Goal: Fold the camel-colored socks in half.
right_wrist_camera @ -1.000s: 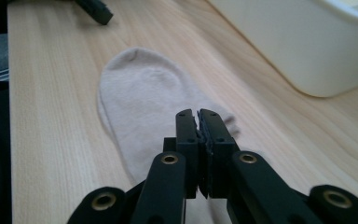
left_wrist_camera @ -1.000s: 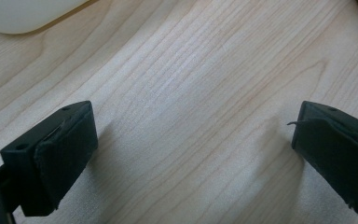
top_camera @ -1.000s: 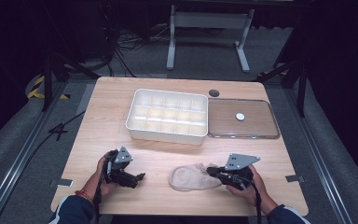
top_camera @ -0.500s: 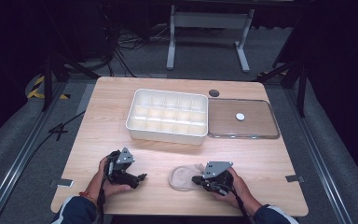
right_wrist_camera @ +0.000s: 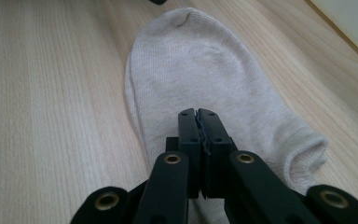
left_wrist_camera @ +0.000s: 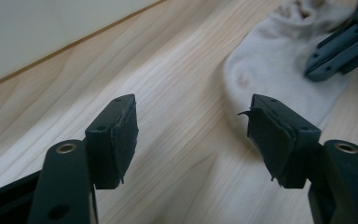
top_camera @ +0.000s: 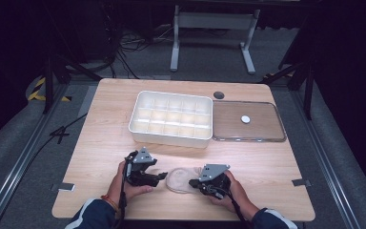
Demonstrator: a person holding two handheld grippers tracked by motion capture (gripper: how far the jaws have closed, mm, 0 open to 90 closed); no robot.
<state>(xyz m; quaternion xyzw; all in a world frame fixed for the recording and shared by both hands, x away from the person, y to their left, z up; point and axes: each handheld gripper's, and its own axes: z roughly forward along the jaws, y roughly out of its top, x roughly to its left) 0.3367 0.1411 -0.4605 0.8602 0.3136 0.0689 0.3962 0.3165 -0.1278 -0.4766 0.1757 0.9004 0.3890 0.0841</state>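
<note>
A beige sock point(top_camera: 178, 179) lies on the wooden table near the front edge, between the two hands. My right gripper point(top_camera: 193, 182) is at its right end. In the right gripper view that gripper point(right_wrist_camera: 199, 114) has its jaws pressed together with the tips over the sock's point(right_wrist_camera: 191, 60) middle, and I see no fabric between them. My left gripper point(top_camera: 161, 177) sits just left of the sock. Its jaws point(left_wrist_camera: 191, 135) have just been closing and stand open over bare wood, the right pad beside the sock's edge point(left_wrist_camera: 279, 70). The right gripper point(left_wrist_camera: 335, 51) lies on the sock farther off.
A white tray point(top_camera: 171, 138) divided into several compartments stands at mid table. To its right lies a clear flat lid point(top_camera: 228, 124) with a white knob. A small dark round spot point(top_camera: 218, 95) sits behind them. Bare wood runs along the table's left side.
The right gripper has moved left onto the sock, which now looks shorter and bunched. The left gripper has shifted right toward the sock, and its jaws stand narrower.
</note>
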